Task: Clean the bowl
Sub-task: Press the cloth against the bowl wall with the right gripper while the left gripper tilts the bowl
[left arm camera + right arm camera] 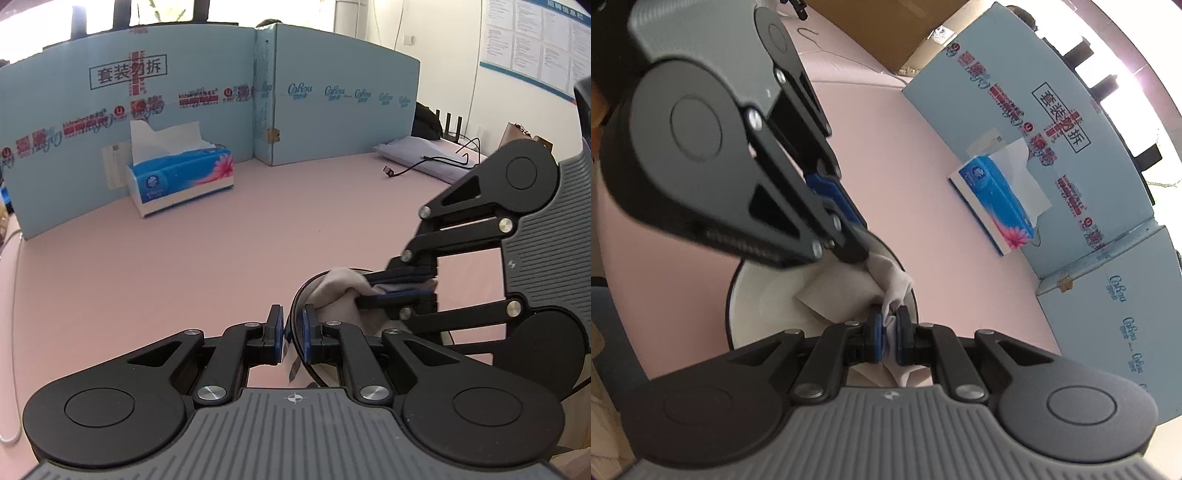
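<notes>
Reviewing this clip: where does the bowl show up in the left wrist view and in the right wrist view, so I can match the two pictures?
Left wrist view: low, right of centre; only the bowl's dark rim shows, pinched by the left gripper, with the cloth inside it.
Right wrist view: lower left of centre; the bowl's white inside shows below the left gripper's arm, the cloth held by the right gripper.
Shared landmark: the blue tissue box.

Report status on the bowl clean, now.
Left gripper shut on black rim of white bowl. Right gripper shut on crumpled pale tissue, inside bowl. Nothing in the way.
</notes>
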